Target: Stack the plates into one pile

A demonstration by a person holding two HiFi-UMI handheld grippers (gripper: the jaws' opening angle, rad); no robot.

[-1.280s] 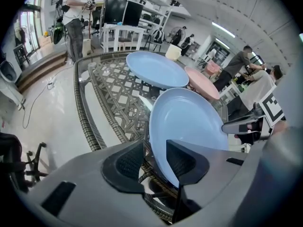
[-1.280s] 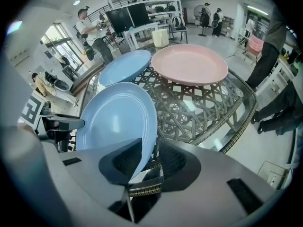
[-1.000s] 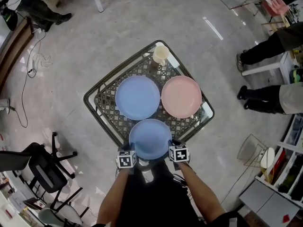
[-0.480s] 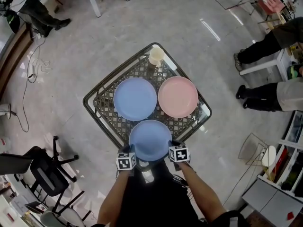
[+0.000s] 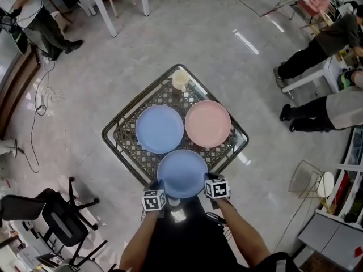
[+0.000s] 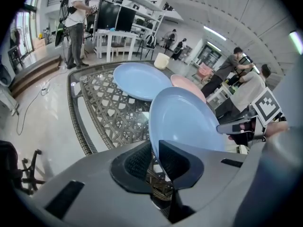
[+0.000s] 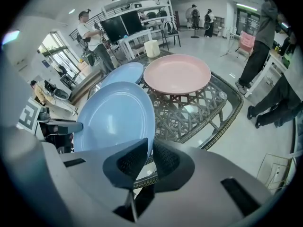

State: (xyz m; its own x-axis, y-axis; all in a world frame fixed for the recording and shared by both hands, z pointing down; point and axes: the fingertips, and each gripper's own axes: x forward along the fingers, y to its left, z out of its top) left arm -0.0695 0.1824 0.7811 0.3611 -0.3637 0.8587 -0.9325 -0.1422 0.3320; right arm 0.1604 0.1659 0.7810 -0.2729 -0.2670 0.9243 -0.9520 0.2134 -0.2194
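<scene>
Way out to the left of the left gripper [image 6: 156, 148], down on the floor, there's a black office chair [image 5: 52, 207]. The left gripper itself has its jaws clamped on the left rim of the near blue plate [image 5: 182, 173]. You can see the rim pinched right between the two dark pads. Those jaws have just been closing, with the plate edge in between them.

The plate spans the gap between the two grippers, its plain blue face up. It looks held a bit up off the wicker table [image 5: 116, 130] rather than lying flat on the glass top.

Ahead of the left gripper, further out on the table, sits the far blue plate [image 5: 159, 129]. It lies flat and plain-faced, right by the far edge of the held one. I can't tell if they actually touch.

Past both grippers, at the table's far corner, stands a cream cup [image 5: 180, 79]. It's upright, but too small for me to say what's inside.

Ahead of the right gripper [image 7: 150, 148] is the pink plate [image 5: 207, 123]. It's flat on the table just beside the far blue one, top face showing plain pink.

The right gripper is doing the same thing on its side, jaws squeezed on the right rim of the near blue plate. Those have just been closing too, with the rim caught between the pads.

Off to the right of that gripper, well away from the table, a couple of people [image 5: 317, 109] are standing on the floor.
</scene>
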